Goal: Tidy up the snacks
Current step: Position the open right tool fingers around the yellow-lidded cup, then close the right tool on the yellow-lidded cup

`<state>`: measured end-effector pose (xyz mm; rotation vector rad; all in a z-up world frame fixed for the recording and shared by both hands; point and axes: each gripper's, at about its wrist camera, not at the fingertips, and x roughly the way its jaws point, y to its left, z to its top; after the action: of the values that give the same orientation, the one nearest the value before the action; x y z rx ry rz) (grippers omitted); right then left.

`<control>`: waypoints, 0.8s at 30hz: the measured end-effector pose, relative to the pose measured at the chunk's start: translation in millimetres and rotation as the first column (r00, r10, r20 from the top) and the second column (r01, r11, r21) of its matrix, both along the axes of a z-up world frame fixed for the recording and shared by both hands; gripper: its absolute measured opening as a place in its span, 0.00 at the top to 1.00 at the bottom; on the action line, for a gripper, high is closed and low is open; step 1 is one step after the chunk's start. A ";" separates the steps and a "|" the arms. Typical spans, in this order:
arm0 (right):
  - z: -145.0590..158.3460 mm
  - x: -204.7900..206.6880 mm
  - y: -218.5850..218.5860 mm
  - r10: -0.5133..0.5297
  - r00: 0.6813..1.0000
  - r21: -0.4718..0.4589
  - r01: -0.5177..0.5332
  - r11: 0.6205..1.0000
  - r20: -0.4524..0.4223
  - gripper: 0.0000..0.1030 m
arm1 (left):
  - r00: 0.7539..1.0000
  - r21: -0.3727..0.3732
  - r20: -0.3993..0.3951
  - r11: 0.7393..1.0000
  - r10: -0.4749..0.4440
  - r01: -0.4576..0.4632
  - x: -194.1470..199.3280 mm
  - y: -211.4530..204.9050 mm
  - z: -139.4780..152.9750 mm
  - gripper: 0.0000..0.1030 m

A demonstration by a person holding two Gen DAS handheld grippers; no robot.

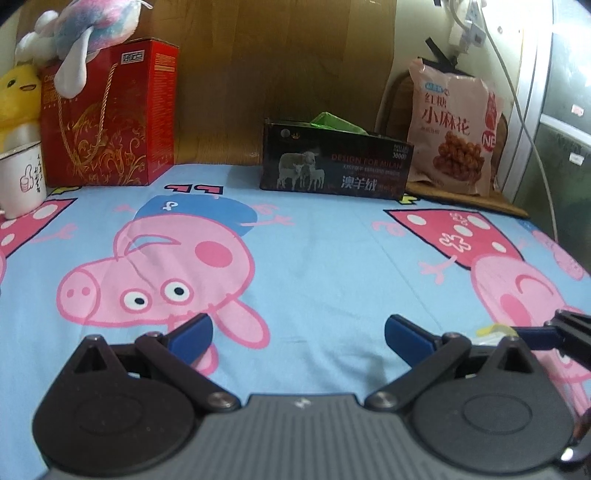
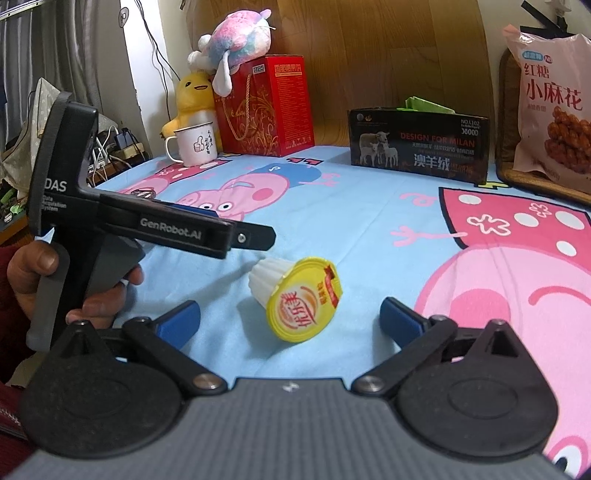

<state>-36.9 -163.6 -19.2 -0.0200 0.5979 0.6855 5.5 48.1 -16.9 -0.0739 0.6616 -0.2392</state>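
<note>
A white ribbed snack cup with a yellow foil lid (image 2: pixel 295 297) lies on its side on the cartoon-pig sheet (image 2: pixel 332 221), just ahead of my open right gripper (image 2: pixel 290 321) and between its blue fingertips, not touching them. A black open-top box (image 2: pixel 419 146) with something green inside stands at the back; it also shows in the left wrist view (image 1: pixel 334 164). A pink snack bag (image 1: pixel 452 127) leans at the back right. My left gripper (image 1: pixel 299 332) is open and empty over the sheet (image 1: pixel 314 258); its body shows in the right wrist view (image 2: pixel 166 229), left of the cup.
A red gift box (image 1: pixel 110 114) with plush toys (image 1: pixel 85 26) on and beside it stands at the back left, next to a white mug (image 1: pixel 20 181). A wooden headboard (image 1: pixel 277 66) rises behind. Cables hang at the right (image 1: pixel 517 92).
</note>
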 end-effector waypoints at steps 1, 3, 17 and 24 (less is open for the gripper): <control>-0.1 -0.3 -0.2 0.000 1.000 0.001 0.000 1.000 0.000 0.00 | 1.000 -0.013 0.001 1.000 -0.001 0.001 -0.5 2.1 0.3 0.00; 0.1 0.0 -1.0 0.000 1.000 0.000 0.000 1.000 -0.001 0.00 | 1.000 -0.036 0.001 0.999 -0.007 0.007 -1.2 6.9 1.3 0.00; 6.9 5.3 -4.6 -0.014 1.000 -0.069 0.016 0.998 0.023 0.36 | 0.956 -0.271 -0.077 0.929 -0.284 0.254 -7.5 -0.5 22.6 0.33; 9.1 13.0 -3.8 0.022 1.000 -0.052 -0.021 0.998 0.013 0.53 | 0.912 -0.325 -0.126 0.884 -0.391 0.335 6.5 -21.1 24.5 0.60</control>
<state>-23.8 -167.3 -10.2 -0.0794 0.6029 0.6901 12.1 26.9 7.6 -0.2651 0.8236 -0.7051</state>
